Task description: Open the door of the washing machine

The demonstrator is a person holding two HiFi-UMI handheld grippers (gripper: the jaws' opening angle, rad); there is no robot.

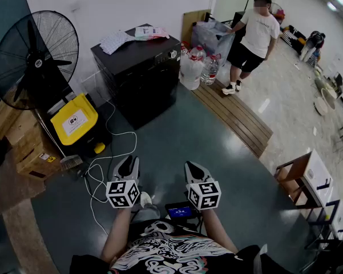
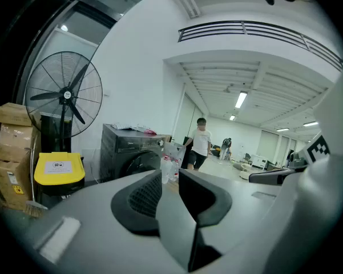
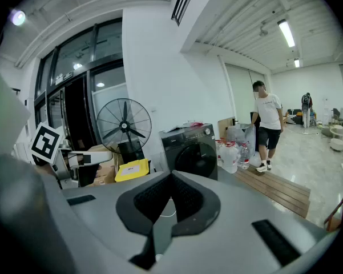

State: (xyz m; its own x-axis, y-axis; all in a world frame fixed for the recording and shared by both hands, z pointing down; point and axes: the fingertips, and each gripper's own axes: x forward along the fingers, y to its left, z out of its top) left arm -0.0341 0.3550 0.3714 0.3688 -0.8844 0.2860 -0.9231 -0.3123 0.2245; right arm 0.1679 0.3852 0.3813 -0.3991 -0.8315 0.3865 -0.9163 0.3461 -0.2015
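Observation:
The black washing machine (image 1: pixel 140 76) stands against the white wall across the floor, with papers on its top. Its round dark door (image 3: pixel 197 160) is closed and faces me; it also shows in the left gripper view as the door (image 2: pixel 134 165). Both grippers are held low in front of my body, well short of the machine. My left gripper (image 1: pixel 127 167) (image 2: pixel 170 178) is open, with a narrow gap and nothing between its pads. My right gripper (image 1: pixel 197 171) (image 3: pixel 172 178) is shut on nothing, its pads meeting.
A standing fan (image 1: pixel 34 59), a yellow-lidded bin (image 1: pixel 74 121) and cardboard boxes (image 1: pixel 23 138) are left of the machine. A white cable (image 1: pixel 103 164) trails over the floor. Water bottles (image 1: pixel 194 67), a person (image 1: pixel 251 41) and a wooden platform (image 1: pixel 234 116) are to its right. A white cabinet (image 1: pixel 314 190) stands at the near right.

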